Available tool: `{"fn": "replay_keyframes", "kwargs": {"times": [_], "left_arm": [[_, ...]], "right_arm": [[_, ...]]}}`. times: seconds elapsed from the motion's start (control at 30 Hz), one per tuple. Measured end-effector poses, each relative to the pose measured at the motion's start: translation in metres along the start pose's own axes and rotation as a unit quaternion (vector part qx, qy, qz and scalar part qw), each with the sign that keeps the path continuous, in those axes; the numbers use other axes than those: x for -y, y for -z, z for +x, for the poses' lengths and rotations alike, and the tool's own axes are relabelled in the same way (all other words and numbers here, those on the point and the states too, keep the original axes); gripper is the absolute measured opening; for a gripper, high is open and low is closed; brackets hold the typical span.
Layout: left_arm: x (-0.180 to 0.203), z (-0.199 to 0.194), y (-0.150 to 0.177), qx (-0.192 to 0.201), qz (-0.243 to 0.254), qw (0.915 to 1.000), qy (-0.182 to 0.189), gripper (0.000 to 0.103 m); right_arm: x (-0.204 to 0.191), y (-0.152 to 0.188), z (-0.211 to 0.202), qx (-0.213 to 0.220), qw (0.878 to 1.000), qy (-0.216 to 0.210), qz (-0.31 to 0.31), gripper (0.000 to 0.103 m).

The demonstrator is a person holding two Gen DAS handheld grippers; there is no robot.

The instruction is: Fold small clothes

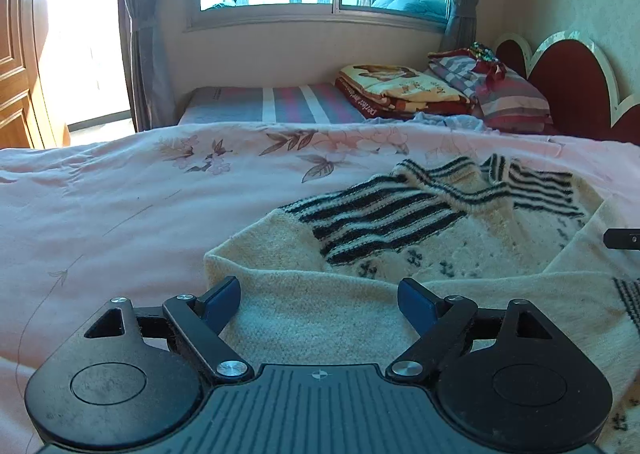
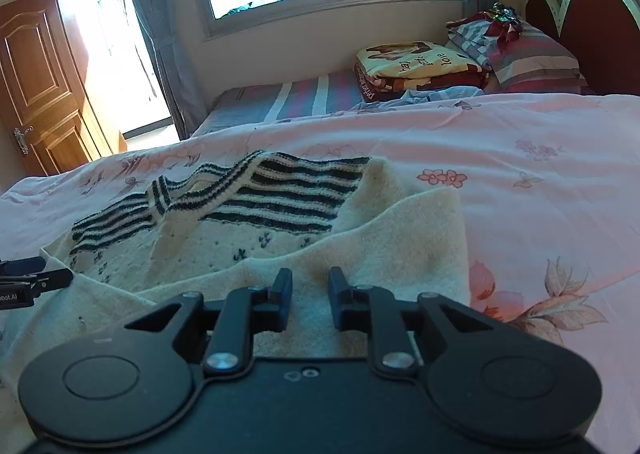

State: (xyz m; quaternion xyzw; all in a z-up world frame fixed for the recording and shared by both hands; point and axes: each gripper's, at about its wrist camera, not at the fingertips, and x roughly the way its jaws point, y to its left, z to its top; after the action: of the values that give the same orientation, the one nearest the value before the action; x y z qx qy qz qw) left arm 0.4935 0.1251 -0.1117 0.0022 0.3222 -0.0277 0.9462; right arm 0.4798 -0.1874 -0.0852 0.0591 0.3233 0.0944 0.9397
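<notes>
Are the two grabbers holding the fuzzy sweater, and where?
No. Both the left gripper and right gripper are open above the cream sweater's folded-over part, gripping nothing.

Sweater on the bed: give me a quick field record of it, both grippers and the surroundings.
garment: cream sweater with black stripes, partly folded, lower part laid over the body
surface: pink floral bedspread
left gripper: open wide, over the cream fold, no cloth pinched
right gripper: narrow gap, nothing visibly clamped, over the fold's right part
background: folded blankets and striped pillow by the headboard
</notes>
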Motion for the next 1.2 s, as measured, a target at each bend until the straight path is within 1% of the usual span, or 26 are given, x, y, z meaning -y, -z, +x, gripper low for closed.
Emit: {"fn": "replay_keyframes", "kwargs": {"times": [0.03, 0.07, 0.13, 0.23, 0.37, 0.57, 0.63, 0.7, 0.77, 0.83, 0.9, 1.07, 1.17, 1.2], "left_arm": [[0.001, -0.008, -0.001, 0.006, -0.007, 1.0, 0.001, 0.085], [0.003, -0.015, -0.001, 0.009, -0.012, 0.9999, 0.004, 0.085], [0.006, -0.025, 0.003, 0.015, -0.018, 0.9997, 0.005, 0.085], [0.012, -0.031, 0.011, 0.009, -0.021, 0.9997, 0.009, 0.085], [0.019, -0.027, 0.025, -0.008, -0.014, 0.9999, 0.005, 0.085], [0.022, -0.029, 0.031, -0.009, -0.012, 0.9999, -0.004, 0.085], [0.022, -0.031, 0.032, -0.011, -0.013, 0.9998, -0.006, 0.085], [0.022, -0.037, 0.032, -0.006, -0.016, 0.9998, -0.012, 0.085], [0.024, -0.05, 0.032, 0.009, -0.018, 0.9997, -0.015, 0.085], [0.027, -0.061, 0.033, 0.021, -0.019, 0.9996, -0.004, 0.085], [0.035, -0.069, 0.036, 0.023, -0.016, 0.9995, 0.012, 0.085], [0.054, -0.07, 0.051, 0.007, 0.002, 0.9994, 0.035, 0.085], [0.053, -0.068, 0.062, -0.009, -0.002, 0.9995, 0.032, 0.085], [0.052, -0.068, 0.066, -0.008, -0.003, 0.9994, 0.032, 0.085]], "right_arm": [[0.0, -0.001, -0.006, 0.006, 1.0, 0.0, -0.001, 0.031], [0.0, 0.0, -0.011, 0.01, 1.0, 0.0, -0.002, 0.032], [0.001, 0.001, -0.02, 0.014, 1.0, -0.004, -0.004, 0.032], [0.001, 0.006, -0.03, 0.015, 1.0, -0.01, -0.006, 0.032], [0.0, 0.015, -0.039, 0.013, 1.0, -0.016, -0.007, 0.032], [-0.003, 0.032, -0.03, -0.019, 0.999, -0.018, -0.02, 0.032], [-0.004, 0.034, -0.03, -0.018, 0.999, -0.016, -0.026, 0.031], [-0.004, 0.031, -0.034, -0.017, 0.999, -0.016, -0.023, 0.031], [-0.003, 0.029, -0.045, -0.003, 1.0, -0.021, -0.021, 0.031], [-0.005, 0.028, -0.052, 0.006, 0.999, -0.024, -0.026, 0.033], [-0.007, 0.029, -0.058, 0.01, 0.999, -0.033, -0.032, 0.033], [-0.019, 0.039, -0.06, 0.0, 0.997, -0.051, -0.056, 0.033], [-0.025, 0.049, -0.057, -0.017, 0.995, -0.061, -0.072, 0.032], [-0.026, 0.053, -0.055, -0.025, 0.995, -0.056, -0.079, 0.031]]}}
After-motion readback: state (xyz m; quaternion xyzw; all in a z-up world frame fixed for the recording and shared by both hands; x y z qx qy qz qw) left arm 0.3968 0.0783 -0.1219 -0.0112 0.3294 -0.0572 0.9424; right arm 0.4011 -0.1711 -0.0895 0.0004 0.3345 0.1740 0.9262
